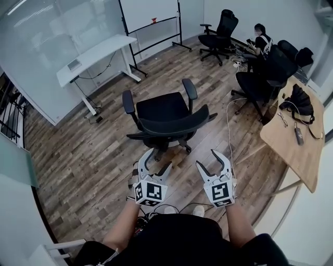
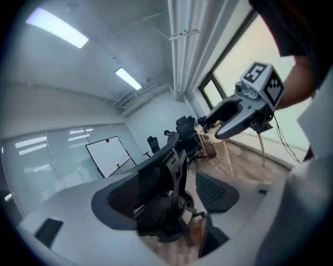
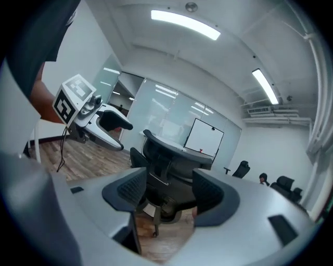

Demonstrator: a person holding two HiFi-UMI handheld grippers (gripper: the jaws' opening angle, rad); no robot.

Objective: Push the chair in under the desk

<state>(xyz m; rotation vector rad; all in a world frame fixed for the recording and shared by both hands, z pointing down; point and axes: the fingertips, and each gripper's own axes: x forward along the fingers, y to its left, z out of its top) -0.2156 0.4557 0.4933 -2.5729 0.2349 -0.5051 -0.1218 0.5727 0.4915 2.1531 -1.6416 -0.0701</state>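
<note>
A black office chair (image 1: 164, 117) stands on the wood floor in the middle of the head view, with its curved backrest toward me. The white desk (image 1: 96, 52) stands beyond it at the upper left, against the glass wall. My left gripper (image 1: 156, 160) and right gripper (image 1: 208, 160) are side by side just behind the backrest, both open and apart from it. In the left gripper view the chair (image 2: 166, 182) shows past the open left gripper (image 2: 169, 200). In the right gripper view the chair's back (image 3: 171, 161) lies beyond the open right gripper (image 3: 166, 192). Nothing is between either pair of pads.
A whiteboard (image 1: 151, 13) on a wheeled stand is behind the desk. A wooden table (image 1: 291, 140) with a black bag stands at the right. Two more black chairs (image 1: 260, 78) (image 1: 218, 31) and a seated person (image 1: 261, 41) are at the back right. A white cable runs along the floor by the chair.
</note>
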